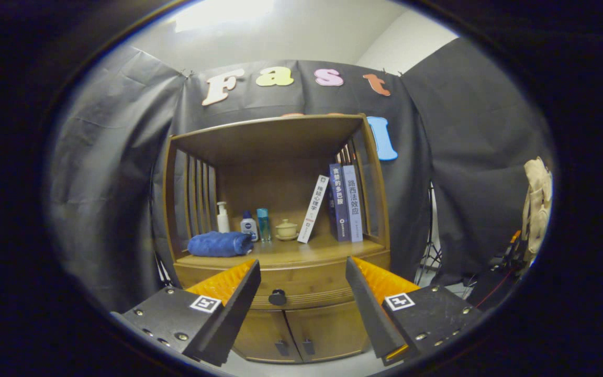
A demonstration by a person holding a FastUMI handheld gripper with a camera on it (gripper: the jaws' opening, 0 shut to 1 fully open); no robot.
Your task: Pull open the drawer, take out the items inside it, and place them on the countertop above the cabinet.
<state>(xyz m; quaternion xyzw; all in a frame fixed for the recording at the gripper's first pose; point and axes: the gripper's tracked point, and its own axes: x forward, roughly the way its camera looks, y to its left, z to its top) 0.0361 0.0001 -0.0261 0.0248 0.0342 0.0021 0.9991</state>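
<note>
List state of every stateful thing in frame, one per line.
gripper: open, fingers spread, holding nothing
drawer: shut, knob between the fingers, untouched
cabinet doors: both shut
towel: folded, lying on the countertop
white book: leaning against the other two
blue books: upright
pump bottle: upright
lidded cup: lid on

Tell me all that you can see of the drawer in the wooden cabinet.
The drawer is a wide wooden front, light brown like the rest of the cabinet, just under the countertop and above two small doors. It looks fully shut, flush with the frame. One dark round knob sits near its middle. Nothing touches it: the gripper is open, its fingers spread wide, the knob seen between them, still beyond the tips.
</note>
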